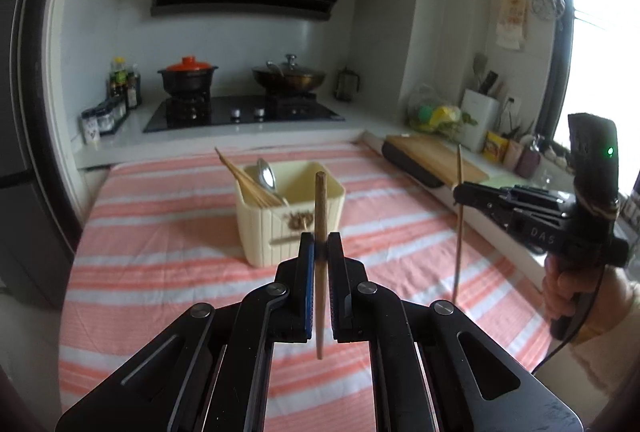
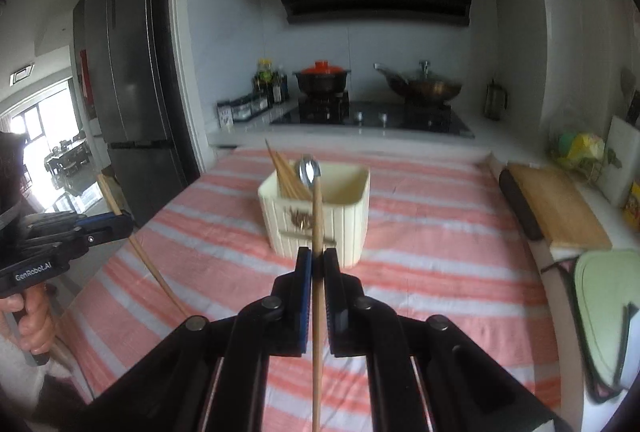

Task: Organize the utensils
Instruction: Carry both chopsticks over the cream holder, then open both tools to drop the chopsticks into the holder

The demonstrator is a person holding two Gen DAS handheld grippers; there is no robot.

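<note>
- While both tools were held above the striped cloth (image 1: 168, 252) on the counter, one wooden chopstick was pinched in each: the left gripper (image 1: 320, 252) was closed narrowly on the left chopstick (image 1: 320, 216), and the right gripper (image 2: 317, 264) on the right chopstick (image 2: 317, 224).
- Each stick was held near-upright, gripped partway along its length, with wood showing above and below the fingers (image 1: 306, 260).
- The cream utensil holder (image 1: 280, 228) was seen at the middle of the cloth, beyond both grippers, with more chopsticks (image 1: 248, 180) and a metal spoon (image 1: 266, 172) already leaning in its left part.
- The sticks were judged light and stiff, but thin, smooth and round, so rolling or pivoting between flat pads was considered likely.
- A hold nearer the middle was judged steadier than one near an end, since a long free end would swing.
- The holder was judged light enough to be nudged by a stick striking its rim.
</note>
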